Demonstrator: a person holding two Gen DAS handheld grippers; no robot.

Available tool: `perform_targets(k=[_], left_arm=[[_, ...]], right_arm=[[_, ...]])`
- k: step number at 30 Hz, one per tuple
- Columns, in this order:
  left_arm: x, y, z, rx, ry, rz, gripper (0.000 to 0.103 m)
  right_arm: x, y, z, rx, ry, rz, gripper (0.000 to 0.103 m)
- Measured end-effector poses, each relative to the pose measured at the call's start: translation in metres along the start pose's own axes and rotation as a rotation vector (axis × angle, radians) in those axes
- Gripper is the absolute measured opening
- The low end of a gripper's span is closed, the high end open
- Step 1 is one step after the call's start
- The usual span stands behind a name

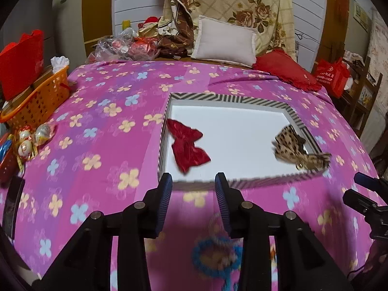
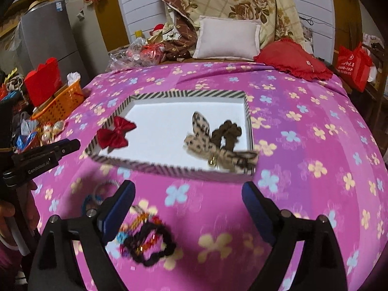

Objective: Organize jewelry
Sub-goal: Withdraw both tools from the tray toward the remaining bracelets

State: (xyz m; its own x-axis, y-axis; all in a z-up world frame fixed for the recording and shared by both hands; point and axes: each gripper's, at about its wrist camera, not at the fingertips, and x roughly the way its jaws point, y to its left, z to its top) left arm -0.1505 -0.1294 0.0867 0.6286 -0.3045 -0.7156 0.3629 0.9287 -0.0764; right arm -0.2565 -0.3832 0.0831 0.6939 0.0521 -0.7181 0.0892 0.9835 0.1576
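Note:
A shallow tray with a black-and-white striped rim [image 1: 194, 96] [image 2: 189, 94] lies on the pink flowered bedspread. A red bow [image 1: 188, 146] [image 2: 114, 134] hangs over its left wall. A beige spotted bow with a dark scrunchie [image 1: 294, 149] [image 2: 218, 140] lies at its right near corner, partly over the rim. My left gripper [image 1: 194, 181] hovers open just short of the tray's near wall, with nothing between its fingers. My right gripper [image 2: 188, 186] stands wide open and bare. Below it lie a black beaded scrunchie [image 2: 148, 242] and a blue hair ring [image 2: 92, 201] [image 1: 215, 257].
An orange basket [image 1: 41, 101] and a red bag [image 1: 21, 63] stand at the bed's left edge, with wrapped sweets [image 1: 26, 143] nearby. A white pillow [image 1: 225, 41], a red cushion [image 1: 286, 70] and crumpled plastic bags [image 1: 121, 46] lie at the headboard.

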Motion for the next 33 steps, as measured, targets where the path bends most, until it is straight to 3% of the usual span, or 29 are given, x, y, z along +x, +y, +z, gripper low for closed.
perform_targets(k=[5, 23, 33], left_arm=[[-0.016, 0.001, -0.019, -0.005, 0.008, -0.024, 0.02], [-0.043, 0.027, -0.077, -0.01, 0.085, -0.039, 0.02], [-0.024, 0.029, -0.071, -0.075, 0.139, -0.093, 0.02]], right_arm=[[-0.008, 0.001, -0.022, 0.012, 0.02, 0.008, 0.093], [-0.02, 0.011, -0.072, -0.022, 0.077, -0.012, 0.093], [-0.009, 0.02, -0.079, -0.061, 0.087, -0.003, 0.093]])
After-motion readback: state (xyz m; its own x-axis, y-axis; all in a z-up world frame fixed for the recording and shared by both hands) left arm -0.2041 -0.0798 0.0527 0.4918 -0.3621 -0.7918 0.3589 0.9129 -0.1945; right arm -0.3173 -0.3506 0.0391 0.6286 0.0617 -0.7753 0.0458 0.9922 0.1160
